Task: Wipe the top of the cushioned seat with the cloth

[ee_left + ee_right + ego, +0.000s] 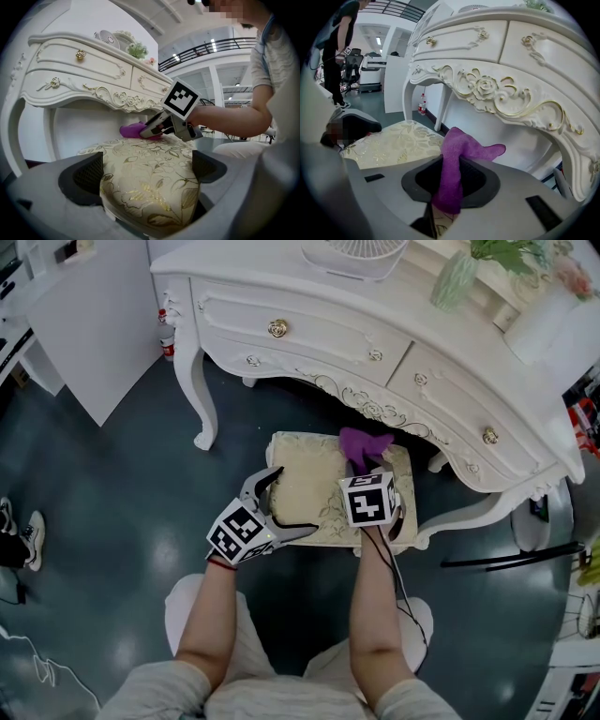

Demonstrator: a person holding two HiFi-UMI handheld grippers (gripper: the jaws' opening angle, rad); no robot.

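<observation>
On my right gripper (pixel 449 185) the fingers pinch the cloth (pixel 452 154), which rises between them and lies at the far right edge of the seat (pixel 305 474). On my left gripper (pixel 147 173) I note the fingers spread, the seat's near corner between them. The seat stands on the floor (pixel 112 521), partly beneath the white bench (pixel 309 343).

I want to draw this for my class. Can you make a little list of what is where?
seat: gold-flowered cushion, in front of the white desk
cloth: purple, at the seat's far edge
right tongs: shut on the cloth
left tongs: wide apart, one tong each side of the seat's near corner
floor: dark and shiny
</observation>
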